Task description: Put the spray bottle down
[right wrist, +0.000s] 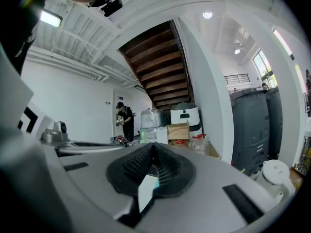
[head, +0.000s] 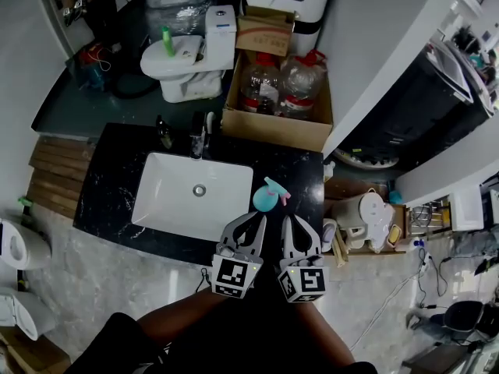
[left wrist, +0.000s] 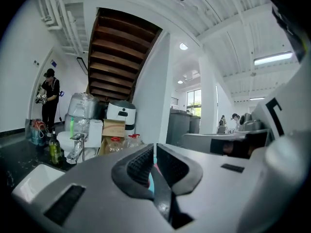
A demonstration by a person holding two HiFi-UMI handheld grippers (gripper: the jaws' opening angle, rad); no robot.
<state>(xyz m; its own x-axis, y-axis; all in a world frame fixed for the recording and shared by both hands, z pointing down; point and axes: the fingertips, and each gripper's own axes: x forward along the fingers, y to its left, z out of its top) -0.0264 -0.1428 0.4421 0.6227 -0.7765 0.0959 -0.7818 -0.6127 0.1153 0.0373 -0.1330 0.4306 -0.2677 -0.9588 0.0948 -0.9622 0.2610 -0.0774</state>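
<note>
- On the black countertop (head: 117,179), just right of the white sink (head: 168,192), the spray bottle (head: 267,196) stood upright on its own base, teal body below and pink trigger on top.
- Neither tool had hold of it, so the putting-down itself looked done. What seemed left, by my reading, was only to take both hands clear of the counter.
- The left gripper (head: 253,223) had its jaws pressed together with nothing caught between the ribbed pads. In the left gripper view a thin teal sliver showed through the slit, which I took for the bottle standing beyond the tips, not for anything grasped.
- The right gripper (head: 293,224) was likewise clenched empty, its pads meeting at the tips. A pale strip with a teal edge sat low in the gap behind them, and I could not tell what it was.
- Both grippers were held side by side at the counter's front edge, close to the person's body, and pointed roughly level toward the back of the counter.
- Their tips lay near the bottle, the left one just in front of its base. No contact with it showed in the head view.
- The marker cubes (head: 234,276) faced the person, and the forearms came in from the bottom of the head view.
</note>
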